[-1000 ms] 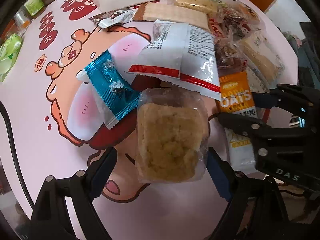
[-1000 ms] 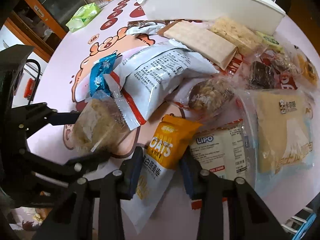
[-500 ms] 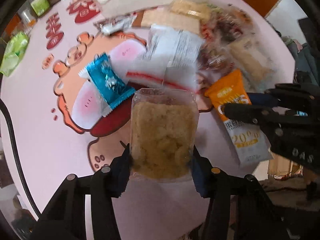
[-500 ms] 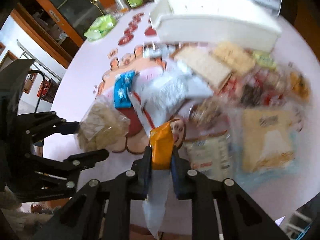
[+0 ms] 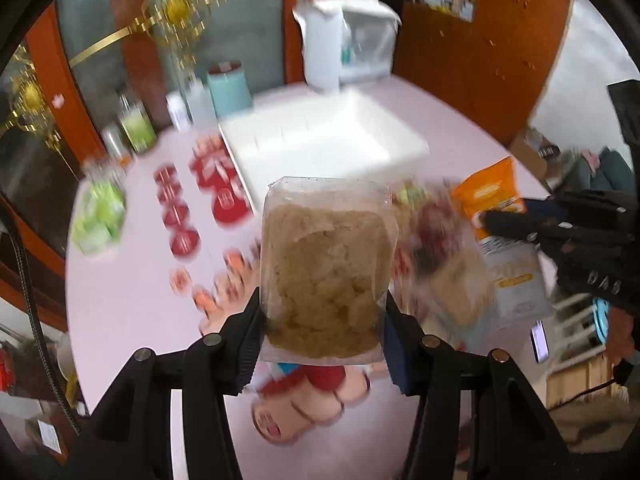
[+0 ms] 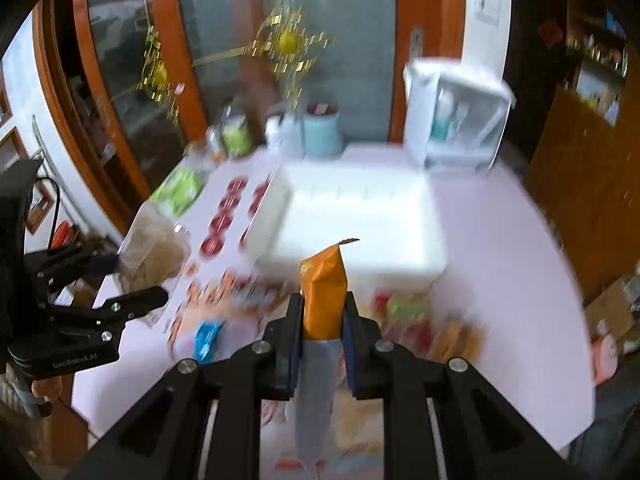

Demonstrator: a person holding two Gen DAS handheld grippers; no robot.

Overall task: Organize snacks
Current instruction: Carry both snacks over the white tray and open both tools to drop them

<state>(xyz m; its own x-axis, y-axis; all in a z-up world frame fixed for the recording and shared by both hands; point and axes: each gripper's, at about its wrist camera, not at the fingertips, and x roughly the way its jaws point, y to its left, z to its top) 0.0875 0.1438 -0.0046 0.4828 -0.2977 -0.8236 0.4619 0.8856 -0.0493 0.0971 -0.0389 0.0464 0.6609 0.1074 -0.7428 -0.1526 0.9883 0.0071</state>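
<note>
Above the pink table [image 5: 132,308], the left gripper [image 5: 322,334] is pinching a clear-wrapped crumbly cake [image 5: 326,276] and the right gripper [image 6: 322,332] an orange oat packet [image 6: 323,292]; both are best carried level over the white bin [image 6: 356,224] before release.

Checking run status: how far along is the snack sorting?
Done: nothing visibly in the white plastic bin yet. In hand: left gripper clamps the clear bag of brown crumbly cake; right gripper clamps the orange-and-silver oats packet, both lifted. Left: blurred snack pile on the pink table.
</note>
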